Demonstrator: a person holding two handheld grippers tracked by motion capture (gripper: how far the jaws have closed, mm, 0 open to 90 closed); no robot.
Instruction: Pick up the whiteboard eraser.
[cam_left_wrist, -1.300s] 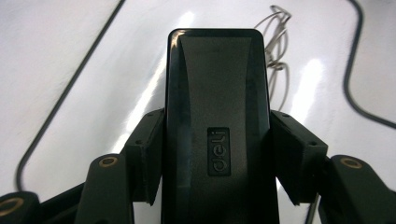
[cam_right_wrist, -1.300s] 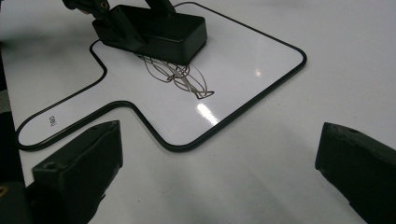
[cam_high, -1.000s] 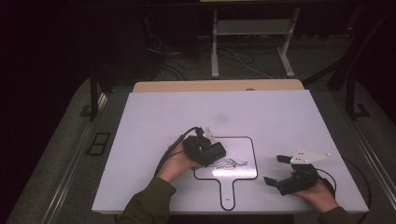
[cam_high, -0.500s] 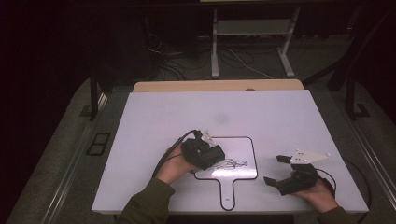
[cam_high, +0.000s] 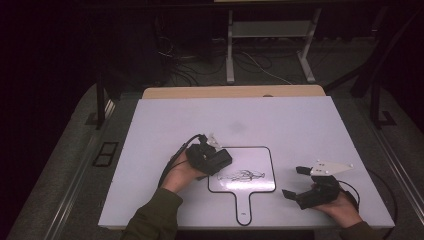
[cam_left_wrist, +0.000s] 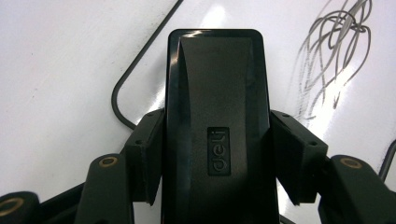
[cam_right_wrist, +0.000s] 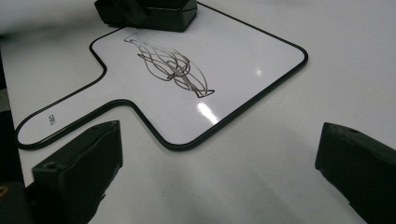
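Note:
A paddle-shaped whiteboard (cam_high: 261, 159) with a black rim lies on the white table, and a black scribble (cam_high: 242, 175) is drawn on it. My left gripper (cam_high: 218, 162) is shut on a black board eraser (cam_high: 216, 161), which sits at the board's upper left corner. In the left gripper view the eraser (cam_left_wrist: 217, 116) stands between both pads, over the board (cam_left_wrist: 299, 46) beside the scribble (cam_left_wrist: 334, 51). My right gripper (cam_high: 295, 182) rests open on the table right of the board, with nothing between its fingers (cam_right_wrist: 79, 168). The right gripper view looks across the board (cam_right_wrist: 243, 51) and scribble (cam_right_wrist: 173, 65) to the eraser (cam_right_wrist: 149, 11).
The white table (cam_high: 300, 125) stretches well beyond the board on all sides. A wooden edge (cam_high: 230, 92) runs along its far side. Metal stand legs (cam_high: 230, 55) and cables lie on the dark floor behind.
My left gripper has shifted slightly to the left with the eraser in it. The right gripper has stayed where it was.

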